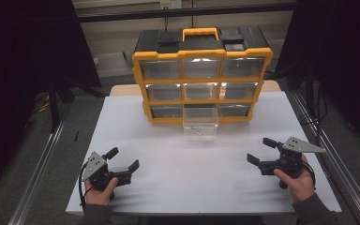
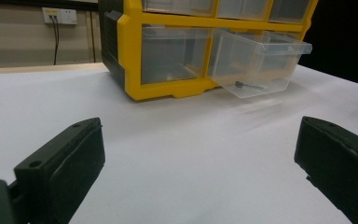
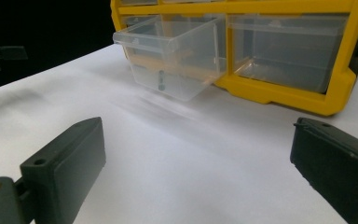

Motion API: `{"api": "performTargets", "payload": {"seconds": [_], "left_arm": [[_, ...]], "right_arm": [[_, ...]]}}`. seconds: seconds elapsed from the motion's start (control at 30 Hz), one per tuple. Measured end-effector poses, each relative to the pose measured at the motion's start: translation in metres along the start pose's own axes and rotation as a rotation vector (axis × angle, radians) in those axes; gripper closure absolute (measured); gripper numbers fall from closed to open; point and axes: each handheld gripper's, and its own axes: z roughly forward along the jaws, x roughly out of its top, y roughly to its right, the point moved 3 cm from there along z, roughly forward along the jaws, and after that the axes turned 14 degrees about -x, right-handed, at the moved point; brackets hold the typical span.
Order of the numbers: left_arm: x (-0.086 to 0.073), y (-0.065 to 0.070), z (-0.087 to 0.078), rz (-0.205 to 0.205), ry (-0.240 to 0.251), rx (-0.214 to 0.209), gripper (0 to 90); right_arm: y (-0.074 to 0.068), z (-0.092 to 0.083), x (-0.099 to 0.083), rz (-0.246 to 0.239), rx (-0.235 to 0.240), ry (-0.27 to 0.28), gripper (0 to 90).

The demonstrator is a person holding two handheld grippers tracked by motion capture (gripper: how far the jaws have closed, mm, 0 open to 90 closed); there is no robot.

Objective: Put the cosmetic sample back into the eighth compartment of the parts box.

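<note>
A yellow and black drawer cabinet with clear drawers stands at the back of the white table. Its bottom middle drawer is pulled out, and a small dark screw lies inside it; the same screw shows in the right gripper view. My left gripper rests near the front left, open and empty. My right gripper sits near the front right, also open and empty. Both point toward the cabinet, well short of it.
The cabinet has a yellow carry handle on top. Metal rails run along both sides of the table. A wall socket with cables sits on the wall behind.
</note>
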Motion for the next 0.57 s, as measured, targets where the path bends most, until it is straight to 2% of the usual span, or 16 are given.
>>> {"api": "performTargets", "payload": {"seconds": [0.4, 0.5, 0.57], "left_arm": [[0.0, 0.0, 0.0, 0.004, -0.005, 0.002, 1.7], [0.0, 0.001, 0.0, 0.005, -0.004, -0.012, 1.7], [0.0, 0.001, 0.0, 0.001, -0.002, -0.001, 1.7]], "right_arm": [[0.005, -0.01, -0.013, 0.014, -0.026, 0.013, 2.0], [0.006, -0.011, -0.016, 0.014, -0.03, 0.013, 1.9], [0.005, -0.012, -0.016, 0.014, -0.031, 0.02, 1.8]]}}
